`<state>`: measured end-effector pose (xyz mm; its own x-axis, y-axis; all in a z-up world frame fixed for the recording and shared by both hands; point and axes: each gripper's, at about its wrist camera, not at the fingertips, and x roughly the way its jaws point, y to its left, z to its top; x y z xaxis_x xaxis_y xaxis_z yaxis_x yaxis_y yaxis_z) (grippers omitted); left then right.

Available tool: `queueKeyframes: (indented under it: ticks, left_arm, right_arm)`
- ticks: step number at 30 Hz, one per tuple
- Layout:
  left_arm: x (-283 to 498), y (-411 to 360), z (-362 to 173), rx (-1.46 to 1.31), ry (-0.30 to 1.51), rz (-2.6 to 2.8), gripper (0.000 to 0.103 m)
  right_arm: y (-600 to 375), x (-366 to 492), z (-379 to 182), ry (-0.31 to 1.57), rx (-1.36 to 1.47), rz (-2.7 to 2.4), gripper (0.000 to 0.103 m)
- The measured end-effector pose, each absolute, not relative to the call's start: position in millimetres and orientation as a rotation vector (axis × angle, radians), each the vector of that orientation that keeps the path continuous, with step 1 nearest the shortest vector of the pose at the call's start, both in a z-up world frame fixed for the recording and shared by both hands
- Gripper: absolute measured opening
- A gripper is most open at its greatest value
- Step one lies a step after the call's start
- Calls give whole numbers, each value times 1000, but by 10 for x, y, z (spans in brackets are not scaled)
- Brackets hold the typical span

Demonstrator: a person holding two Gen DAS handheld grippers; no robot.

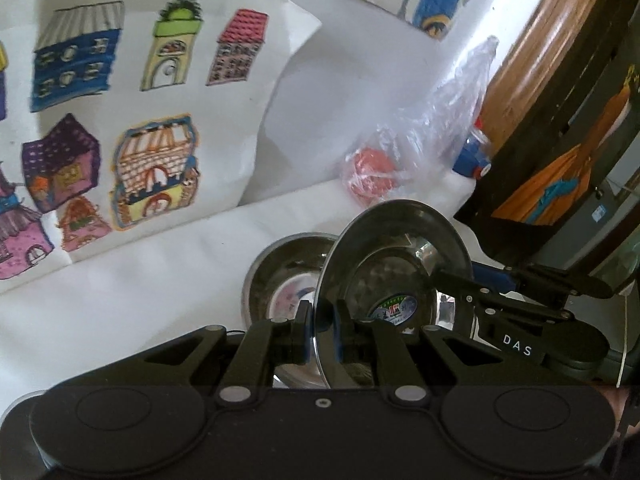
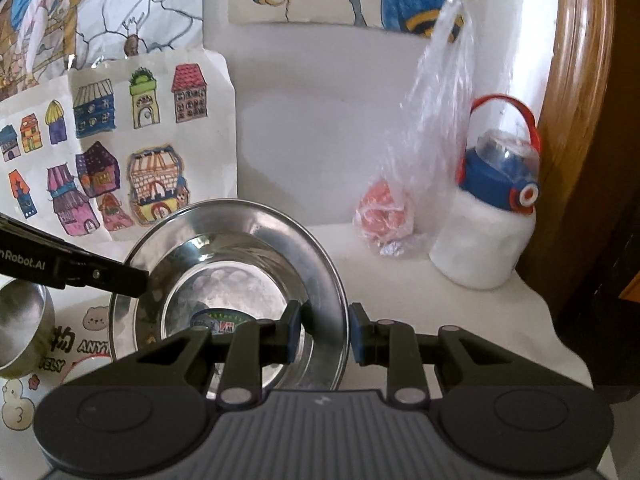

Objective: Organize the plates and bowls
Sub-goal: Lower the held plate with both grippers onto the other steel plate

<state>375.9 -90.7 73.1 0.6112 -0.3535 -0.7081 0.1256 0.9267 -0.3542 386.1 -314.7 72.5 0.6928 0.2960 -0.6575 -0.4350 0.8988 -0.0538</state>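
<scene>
A white desk (image 2: pixel 400 288) stands against a white wall, and coloured drawings are fixed on that wall. The biggest one close to the desk is a sheet of painted houses (image 2: pixel 120 152), which leans behind the steel plate and to its left. A brown wooden frame (image 2: pixel 576 120) runs up the right side of the scene.

The steel plate (image 2: pixel 240 240) is the landmark here. It is a deep, shiny dish with a broad rim and a coloured sticker in its bottom, and both grippers hold it at opposite sides of the rim. In the left wrist view it is tilted, with its left rim edge toward the camera.

To the right of the plate, well apart from it, a white bottle (image 2: pixel 484 236) with a blue cap and a red handle stands upright on the desk. Just beside the bottle, between it and the plate, is a clear plastic bag (image 2: pixel 436 120) with something orange-pink at its bottom. To the left of the plate, a steel bowl (image 1: pixel 280 276) sits near it on the desk, above a printed paper with cartoon figures.

The left gripper (image 1: pixel 320 320) has its jaws clamped on the left rim of the plate; the thin edge goes between the pads. The right gripper (image 2: pixel 326 336) has its jaws around the right rim, one blue pad inside the dish and one outside, with a small gap at the outer pad, so I cannot tell if they press on it.
</scene>
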Motion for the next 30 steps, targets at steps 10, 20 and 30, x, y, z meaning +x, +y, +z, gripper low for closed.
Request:
queueKeyframes:
  ticks: [10,20,30]
  left_arm:
    - [3870,-958,576,-239,914,-248,12]
    - [3955,-934,543,-232,914,-225,13]
    - [4058,-911,431,-234,919,-206,15]
  right_arm:
    - [-3072,3960,589,702,-223,431,28]
    - [-2989,4045,513,700,-225,427,29]
    - [-2888,4097,413,688,-274,418,29]
